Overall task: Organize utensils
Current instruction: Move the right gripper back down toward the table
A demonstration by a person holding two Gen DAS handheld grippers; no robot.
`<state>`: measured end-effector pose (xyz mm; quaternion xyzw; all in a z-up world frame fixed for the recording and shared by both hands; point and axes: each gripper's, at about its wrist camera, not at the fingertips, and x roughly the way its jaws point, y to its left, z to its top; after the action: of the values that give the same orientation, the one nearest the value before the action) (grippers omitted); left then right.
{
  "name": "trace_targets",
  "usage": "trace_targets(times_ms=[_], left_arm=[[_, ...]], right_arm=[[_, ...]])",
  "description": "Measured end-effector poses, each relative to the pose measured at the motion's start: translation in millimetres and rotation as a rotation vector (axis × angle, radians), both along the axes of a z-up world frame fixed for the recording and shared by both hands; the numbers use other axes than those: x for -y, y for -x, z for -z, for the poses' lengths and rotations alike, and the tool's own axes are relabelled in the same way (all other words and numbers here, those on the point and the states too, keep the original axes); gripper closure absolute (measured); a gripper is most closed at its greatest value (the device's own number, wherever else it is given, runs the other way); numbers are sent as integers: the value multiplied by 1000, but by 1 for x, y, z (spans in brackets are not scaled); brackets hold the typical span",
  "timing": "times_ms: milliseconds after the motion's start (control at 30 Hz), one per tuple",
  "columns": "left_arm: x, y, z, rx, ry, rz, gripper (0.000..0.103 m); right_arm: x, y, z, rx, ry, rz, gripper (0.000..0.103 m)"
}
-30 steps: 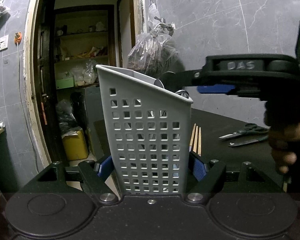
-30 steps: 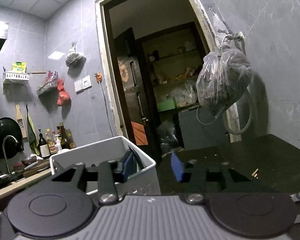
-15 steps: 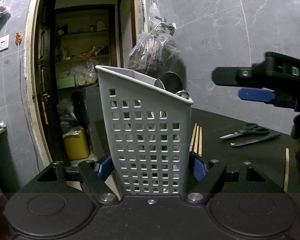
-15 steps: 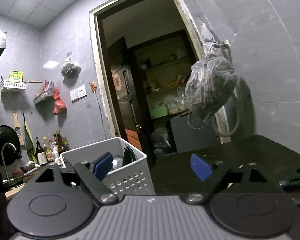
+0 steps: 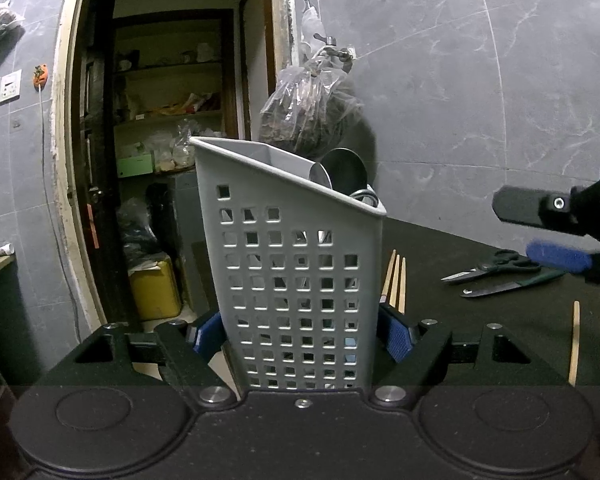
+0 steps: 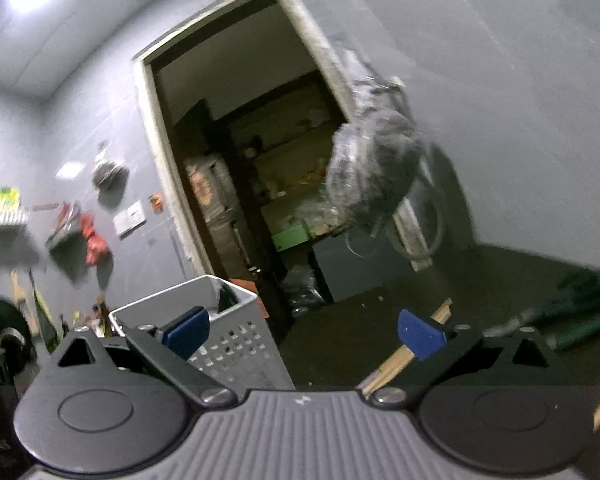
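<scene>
A grey perforated utensil basket stands upright on the black counter, and my left gripper is shut on its lower sides. Metal spoon bowls stick out of its top. Right of the basket lie wooden chopsticks, scissors, a green-handled knife and a single chopstick. My right gripper hovers above the scissors. In its own blurred view the right gripper has its jaws opening with nothing between them. That view also shows the basket at left and chopsticks below.
A plastic bag hangs from a wall tap behind the basket. An open doorway to a storeroom with shelves and a yellow container is at left. Grey tiled wall bounds the counter at the back.
My right gripper has drawn away from above the basket, to the right and lower, and its jaws have spread wide. The left gripper and basket have stayed put.
</scene>
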<state>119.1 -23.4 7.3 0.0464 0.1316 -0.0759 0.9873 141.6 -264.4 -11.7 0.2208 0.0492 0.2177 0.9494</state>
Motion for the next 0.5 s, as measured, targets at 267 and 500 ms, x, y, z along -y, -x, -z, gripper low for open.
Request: trace_targets(times_ms=[267,500], left_arm=[[1,0,-1,-5,0,-12,23],[7,-1,-4,-15,-9,-31,22]], right_arm=[[23,-15,18,-125,-144,33,0],[29,-20,29,-141,-172,28,0]])
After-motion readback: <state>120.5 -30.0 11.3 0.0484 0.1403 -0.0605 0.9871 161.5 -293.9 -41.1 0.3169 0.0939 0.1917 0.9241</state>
